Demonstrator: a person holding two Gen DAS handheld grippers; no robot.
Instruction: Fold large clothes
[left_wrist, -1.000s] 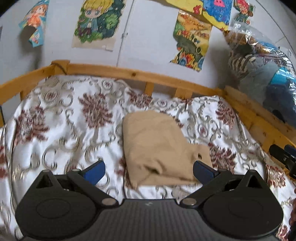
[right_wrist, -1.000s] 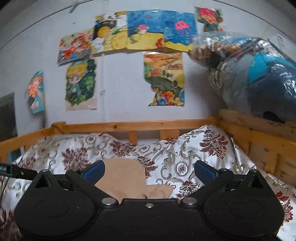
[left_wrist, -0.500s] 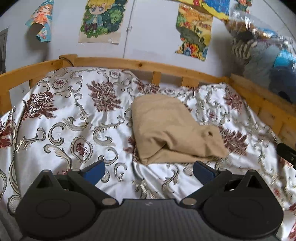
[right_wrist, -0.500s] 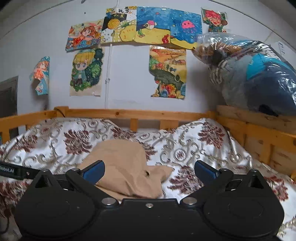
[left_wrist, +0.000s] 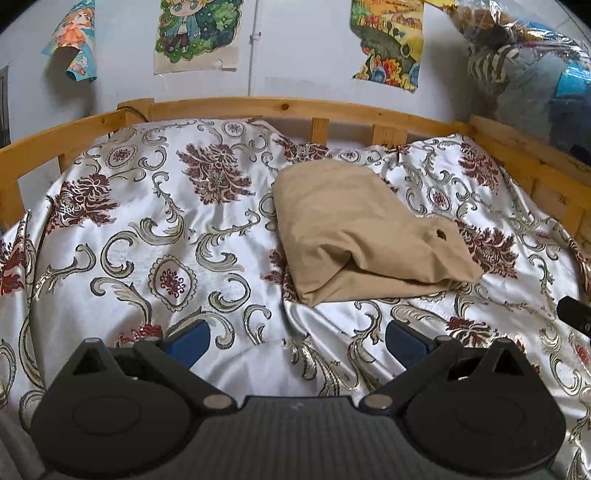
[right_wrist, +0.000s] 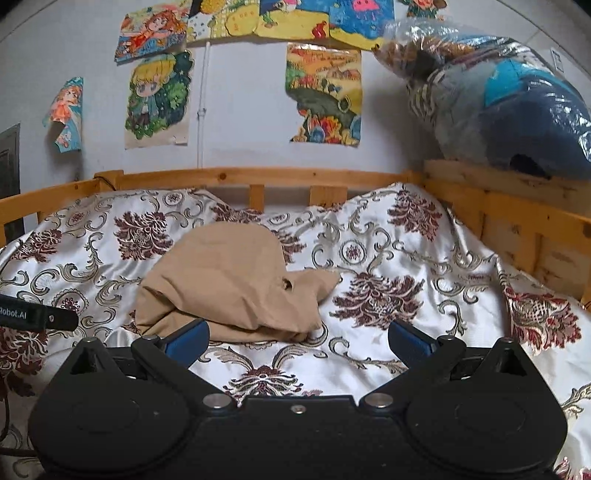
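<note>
White satin bedding (left_wrist: 155, 236) patterned with maroon flowers and grey scrolls covers a bed inside a wooden frame (left_wrist: 258, 107), with cartoon posters (right_wrist: 159, 99) on the wall behind and a clear plastic bag of soft things (right_wrist: 517, 107) sitting on the frame's right corner. The tan garment (left_wrist: 354, 229) lies folded into a compact bundle on the bedding, right of centre in the left wrist view and left of centre in the right wrist view (right_wrist: 229, 280); a small dark hole or buttonhole shows near its right edge.

The left gripper (left_wrist: 297, 338) hangs above bare bedding in front of the bundle, its blue-padded fingers (left_wrist: 188, 338) spread wide with nothing between them. The right gripper (right_wrist: 299, 338) is likewise spread and empty, its left pad (right_wrist: 188, 338) just over the bundle's near edge in the picture, though contact cannot be judged.

Compared with a second ago, both cameras have pulled back and tilted down: more bedding now shows in front of the garment, which sits further from the left gripper's fingers. The bundle's shape looks unchanged, and both grippers remain as wide apart as before.
</note>
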